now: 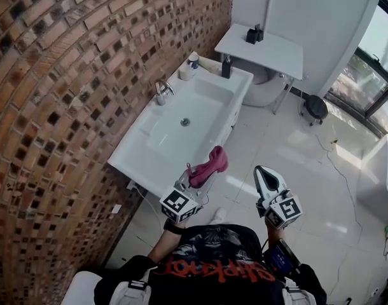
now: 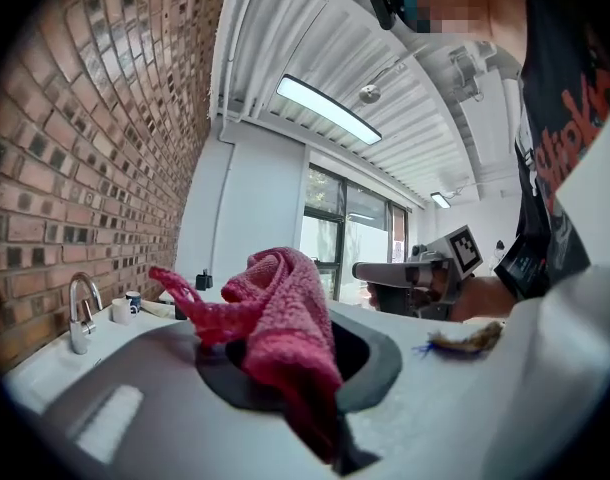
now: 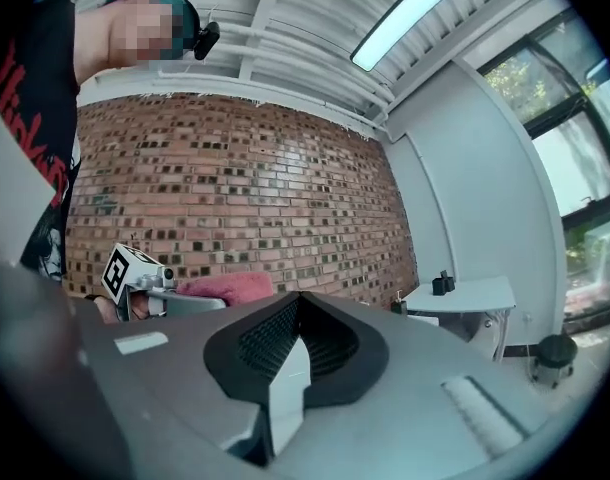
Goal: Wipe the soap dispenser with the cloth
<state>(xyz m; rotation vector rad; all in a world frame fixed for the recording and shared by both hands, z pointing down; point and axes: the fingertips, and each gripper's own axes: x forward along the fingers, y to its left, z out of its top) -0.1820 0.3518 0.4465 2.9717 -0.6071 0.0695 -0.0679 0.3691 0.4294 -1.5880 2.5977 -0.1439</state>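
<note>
Both clenched: left gripper (image 1: pixel 205 175) on crumpled pink knit cloth (image 1: pixel 211 162), right gripper (image 1: pixel 263 171) empty; black soap dispenser (image 1: pixel 226 67) at white basin's (image 1: pixel 157 138) far corner.

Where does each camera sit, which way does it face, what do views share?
Head view: on the head, looking down at the sink; left gripper, right gripper, shirt show.
Left gripper view: over jaws shut on the cloth, toward the windows; shirt shows.
Right gripper view: over shut empty jaws, toward the brick wall; shirt shows.
Shared: the cloth.
</note>
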